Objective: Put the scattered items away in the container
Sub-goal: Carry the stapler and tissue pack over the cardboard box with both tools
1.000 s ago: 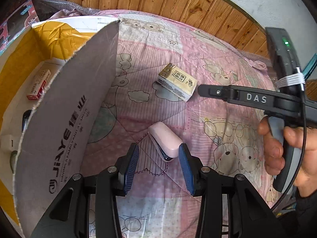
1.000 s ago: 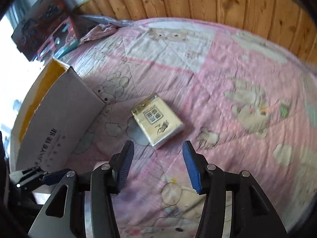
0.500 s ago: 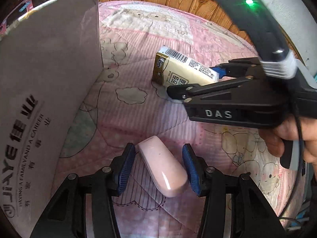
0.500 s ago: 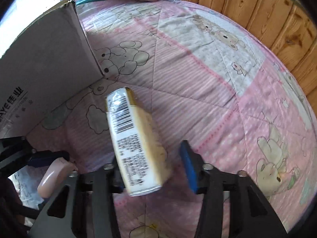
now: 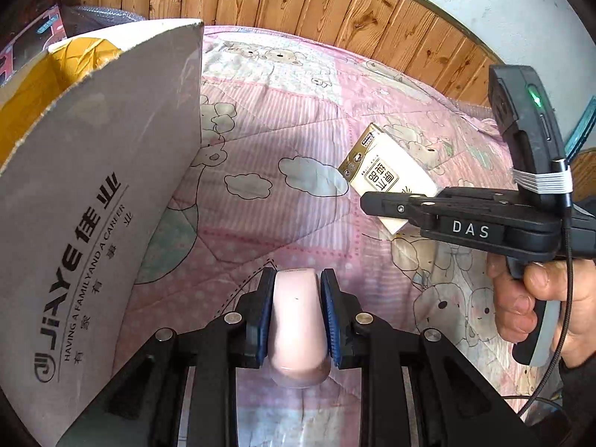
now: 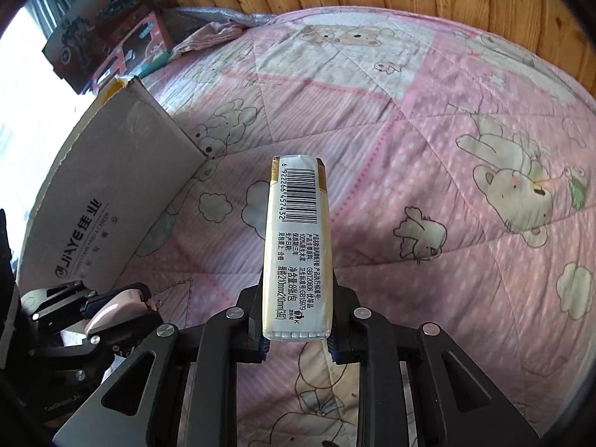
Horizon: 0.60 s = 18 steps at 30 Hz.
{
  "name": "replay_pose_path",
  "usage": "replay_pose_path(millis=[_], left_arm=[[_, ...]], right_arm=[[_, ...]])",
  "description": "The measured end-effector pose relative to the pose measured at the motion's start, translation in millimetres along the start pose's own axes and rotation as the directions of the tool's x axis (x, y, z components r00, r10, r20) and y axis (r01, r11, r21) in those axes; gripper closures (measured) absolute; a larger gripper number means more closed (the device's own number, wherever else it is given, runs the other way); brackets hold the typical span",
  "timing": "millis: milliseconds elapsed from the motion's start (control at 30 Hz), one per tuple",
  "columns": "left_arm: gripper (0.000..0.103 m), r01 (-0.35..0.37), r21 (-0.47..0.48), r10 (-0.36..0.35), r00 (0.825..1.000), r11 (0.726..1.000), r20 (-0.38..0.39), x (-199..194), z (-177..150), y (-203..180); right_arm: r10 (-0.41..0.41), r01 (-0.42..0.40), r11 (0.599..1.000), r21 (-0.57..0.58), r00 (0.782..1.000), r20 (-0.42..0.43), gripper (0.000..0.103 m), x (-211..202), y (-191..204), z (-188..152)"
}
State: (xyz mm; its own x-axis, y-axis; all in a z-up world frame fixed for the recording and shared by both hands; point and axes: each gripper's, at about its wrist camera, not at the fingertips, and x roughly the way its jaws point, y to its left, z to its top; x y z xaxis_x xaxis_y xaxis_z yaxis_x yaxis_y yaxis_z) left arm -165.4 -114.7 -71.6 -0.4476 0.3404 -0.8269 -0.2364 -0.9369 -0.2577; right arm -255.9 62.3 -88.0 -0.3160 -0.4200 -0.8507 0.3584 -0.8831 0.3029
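My left gripper [image 5: 297,298] is shut on a pale pink oblong case [image 5: 297,329], lifted just above the pink quilt. My right gripper [image 6: 297,320] is shut on a cream tissue pack [image 6: 298,246] with a barcode, held up over the quilt. The left wrist view shows that tissue pack [image 5: 387,180] at the right, clamped by the right gripper [image 5: 376,205], with a hand on the handle. The open cardboard box [image 5: 85,201] stands to the left, its grey flap raised. In the right wrist view the box [image 6: 111,201] sits at the left, and the pink case [image 6: 115,305] shows low left.
A pink quilt [image 6: 428,149] with bear prints covers the bed. Wood panelling [image 5: 298,3] runs behind it. Coloured toy boxes [image 6: 108,44] and a crumpled cloth [image 6: 208,37] lie at the far left edge. The box interior [image 5: 48,82] is yellow.
My left gripper has shut on the pink case and lifted it. My right gripper has shut fully on the tissue pack and raised it off the quilt.
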Motion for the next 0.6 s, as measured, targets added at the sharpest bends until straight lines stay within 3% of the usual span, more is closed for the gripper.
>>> replay_pose_path(millis=[233, 600], left_arm=[[0.078, 0.04, 0.006, -0.04, 0.999, 0.999, 0.028, -35, -4, 3], [0.078, 0.067, 0.008, -0.067, 0.996, 0.998, 0.055, -81, -25, 7]], right_arm=[[-0.059, 0.06, 0.995, 0.077, 0.998, -0.013, 0.08, -13, 6, -18], [-0.063, 0.059, 0.991, 0.122, 0.998, 0.027, 0.08, -51, 46, -59]])
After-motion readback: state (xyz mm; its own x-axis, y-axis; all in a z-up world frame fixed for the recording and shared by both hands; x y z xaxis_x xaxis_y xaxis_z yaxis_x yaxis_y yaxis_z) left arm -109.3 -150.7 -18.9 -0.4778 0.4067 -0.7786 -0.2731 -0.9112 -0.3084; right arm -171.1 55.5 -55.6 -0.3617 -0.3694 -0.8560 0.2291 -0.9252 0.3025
